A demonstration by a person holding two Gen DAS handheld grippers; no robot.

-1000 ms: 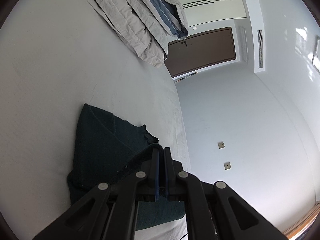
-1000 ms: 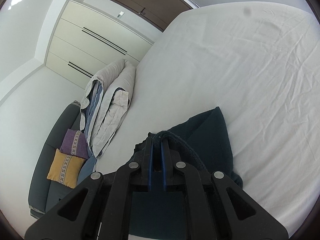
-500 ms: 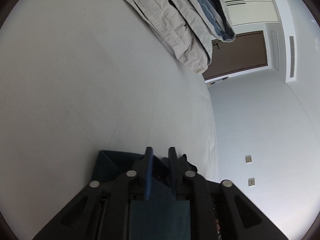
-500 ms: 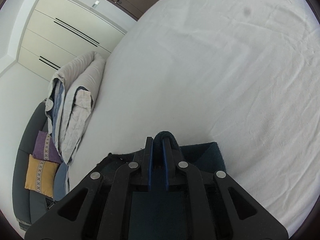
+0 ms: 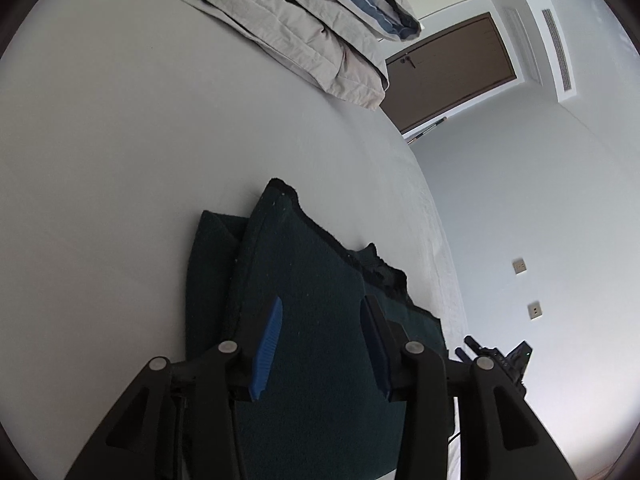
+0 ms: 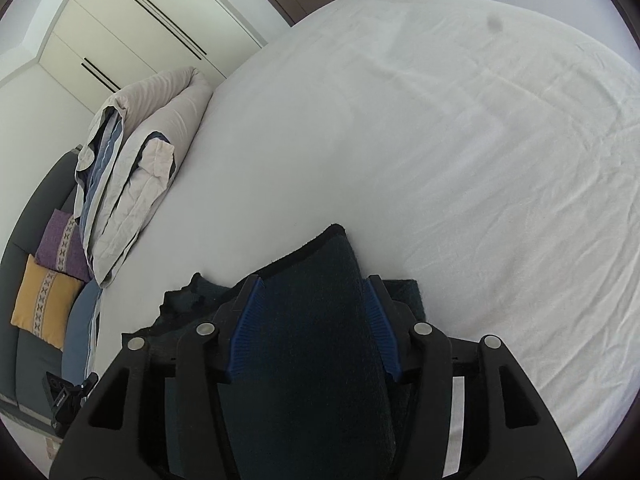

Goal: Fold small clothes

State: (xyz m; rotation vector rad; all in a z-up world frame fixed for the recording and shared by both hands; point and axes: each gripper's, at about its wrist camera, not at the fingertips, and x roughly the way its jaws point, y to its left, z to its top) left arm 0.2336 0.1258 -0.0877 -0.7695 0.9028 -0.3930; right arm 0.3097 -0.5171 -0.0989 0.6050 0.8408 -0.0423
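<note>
Both tongs are opening over a dark green garment (image 5: 312, 320) folded on the white bed (image 5: 120, 160): left tongs (image 5: 320, 320) and right tongs (image 6: 311, 304) straddle the doubled layer, apparently releasing it to lie flat.

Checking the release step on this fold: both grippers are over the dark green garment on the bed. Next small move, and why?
Probably draw both grippers straight back off the cloth. The left gripper and right gripper are opening, the dark green garment lies folded over itself on the white bed sheet between the blue pads, and no pad seems to pinch it. Lifting clear first should avoid dragging the fold.
</note>
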